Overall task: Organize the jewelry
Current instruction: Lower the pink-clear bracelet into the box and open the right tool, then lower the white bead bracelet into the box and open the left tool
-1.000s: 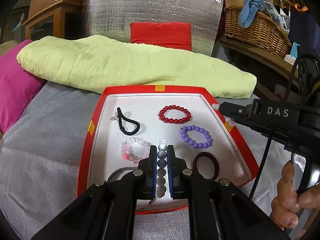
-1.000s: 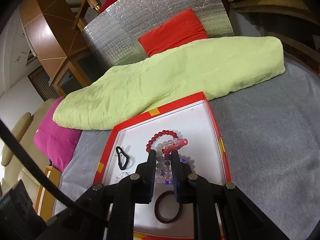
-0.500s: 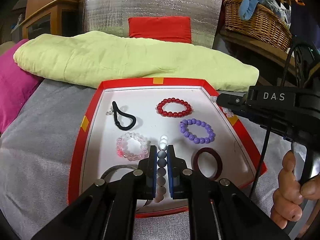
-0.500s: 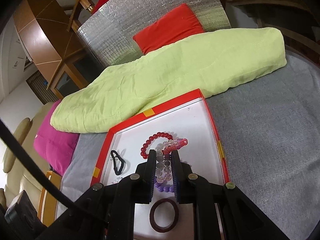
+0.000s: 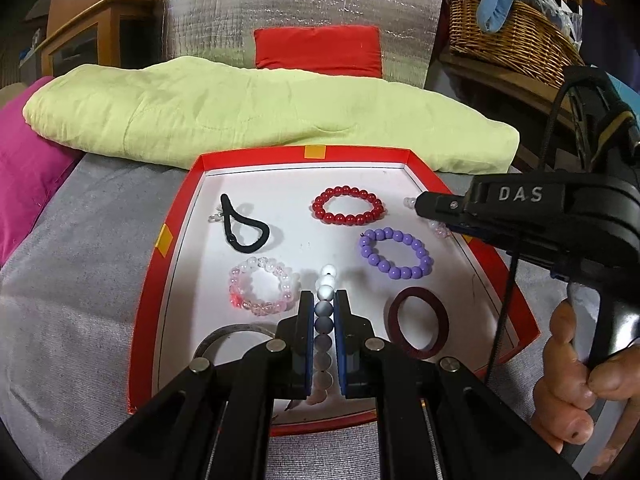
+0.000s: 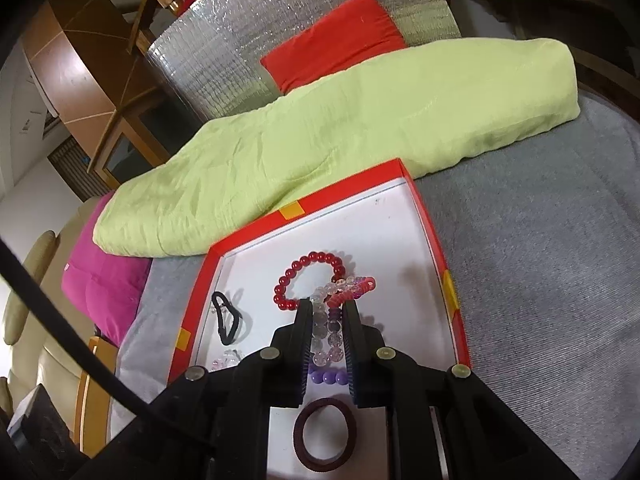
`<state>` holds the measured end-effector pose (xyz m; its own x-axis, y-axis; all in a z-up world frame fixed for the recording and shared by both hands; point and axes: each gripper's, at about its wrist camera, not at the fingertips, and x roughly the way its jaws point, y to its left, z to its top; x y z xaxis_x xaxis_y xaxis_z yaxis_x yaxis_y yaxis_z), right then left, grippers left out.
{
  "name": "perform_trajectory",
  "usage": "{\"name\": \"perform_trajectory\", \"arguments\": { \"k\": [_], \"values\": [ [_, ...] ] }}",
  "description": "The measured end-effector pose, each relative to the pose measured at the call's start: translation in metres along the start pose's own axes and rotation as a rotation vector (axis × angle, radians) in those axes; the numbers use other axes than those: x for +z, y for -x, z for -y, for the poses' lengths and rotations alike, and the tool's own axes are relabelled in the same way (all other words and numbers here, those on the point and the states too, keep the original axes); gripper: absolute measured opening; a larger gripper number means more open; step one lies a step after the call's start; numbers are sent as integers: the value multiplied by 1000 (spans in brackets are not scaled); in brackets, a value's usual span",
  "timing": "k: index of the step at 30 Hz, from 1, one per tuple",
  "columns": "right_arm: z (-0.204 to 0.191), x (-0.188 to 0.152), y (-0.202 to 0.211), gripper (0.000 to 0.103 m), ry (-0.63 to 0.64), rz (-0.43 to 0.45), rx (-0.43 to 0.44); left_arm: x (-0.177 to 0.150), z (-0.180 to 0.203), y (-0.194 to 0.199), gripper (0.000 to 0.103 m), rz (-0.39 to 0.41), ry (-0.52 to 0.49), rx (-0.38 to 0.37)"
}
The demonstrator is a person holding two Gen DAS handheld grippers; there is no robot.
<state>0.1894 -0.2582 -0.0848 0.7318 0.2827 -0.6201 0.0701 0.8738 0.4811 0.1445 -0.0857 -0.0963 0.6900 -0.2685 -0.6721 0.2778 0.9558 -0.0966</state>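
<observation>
While the left gripper (image 5: 324,312) is closed on a strand of grey and white beads (image 5: 325,304), the right gripper (image 6: 327,320) clamps a clear bead bracelet with a red coiled piece (image 6: 352,292). Both hang over a red tray (image 5: 176,220) with a white floor.

The tray lies on a grey cloth surface (image 5: 72,280). Behind it are a lime-green cushion (image 5: 240,108), a magenta pillow (image 5: 24,168), a red cushion (image 5: 316,50) against silver foil, and a wicker basket (image 5: 508,28).

Six pieces lie in the tray: one red bracelet (image 5: 347,211), one purple bracelet (image 5: 396,253), one clear-pink bracelet (image 5: 262,286), one black hair tie (image 5: 242,228), one maroon ring (image 5: 418,328) and one metal bangle (image 5: 228,334).

Only the left view shows the bangle, the basket and the person's hand (image 5: 572,384).
</observation>
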Motion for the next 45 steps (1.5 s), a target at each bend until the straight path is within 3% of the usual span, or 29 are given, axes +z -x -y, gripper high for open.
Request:
{"name": "perform_trajectory", "arguments": {
  "k": [24,26,28,34,36,45],
  "values": [
    [14,0,-9,18,-49,-25,-35,-2,-4,-5,11,-43,18,1],
    [14,0,-7,19,-52,-27,-35,-2,-6,-6,20,-55,30,8],
    [14,0,-7,19,-55,-38,-32,-1,-10,-6,42,-55,52,22],
    [13,-3,0,30,-49,-54,-30,5,-13,13,73,17,62,75],
    [11,-4,7,39,-37,-45,-34,6,-17,18,76,28,78,79],
    [0,-19,53,46,60,-12,-100,2,-38,41,79,11,131,210]
  ]
}}
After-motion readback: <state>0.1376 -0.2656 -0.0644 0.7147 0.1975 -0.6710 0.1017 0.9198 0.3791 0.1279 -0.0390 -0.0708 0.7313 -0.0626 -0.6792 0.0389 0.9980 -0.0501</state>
